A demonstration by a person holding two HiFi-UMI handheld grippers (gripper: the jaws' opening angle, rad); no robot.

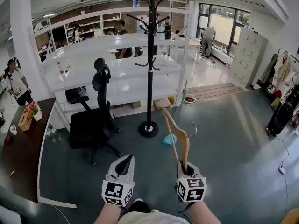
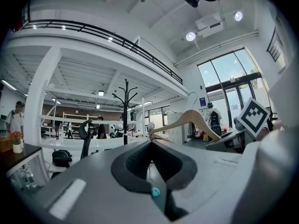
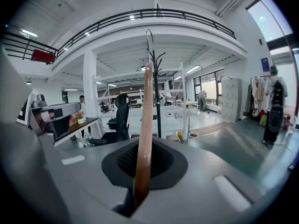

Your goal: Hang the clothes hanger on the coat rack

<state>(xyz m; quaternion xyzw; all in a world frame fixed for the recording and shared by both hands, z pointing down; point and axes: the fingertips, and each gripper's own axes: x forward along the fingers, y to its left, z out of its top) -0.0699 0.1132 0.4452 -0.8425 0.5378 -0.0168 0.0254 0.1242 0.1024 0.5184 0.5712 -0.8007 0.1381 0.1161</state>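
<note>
Two tongs: right tongs clamp the hanger by one arm end, leaving its hook free for the coat rack; left tongs closed together, empty.

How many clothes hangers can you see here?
1: a wooden hanger clamped in the right gripper, apart from the black coat rack. Clothes hanging at the far right may hide others.

A light wooden clothes hanger with a thin metal hook is clamped by one arm end between the closed jaws of the right gripper. It is held upright, with its hook toward the right in the head view. A black coat rack, a tall pole with curved pegs at its top and mid-height, is seen standing on a round base beyond the hanger, well apart from it.
</note>
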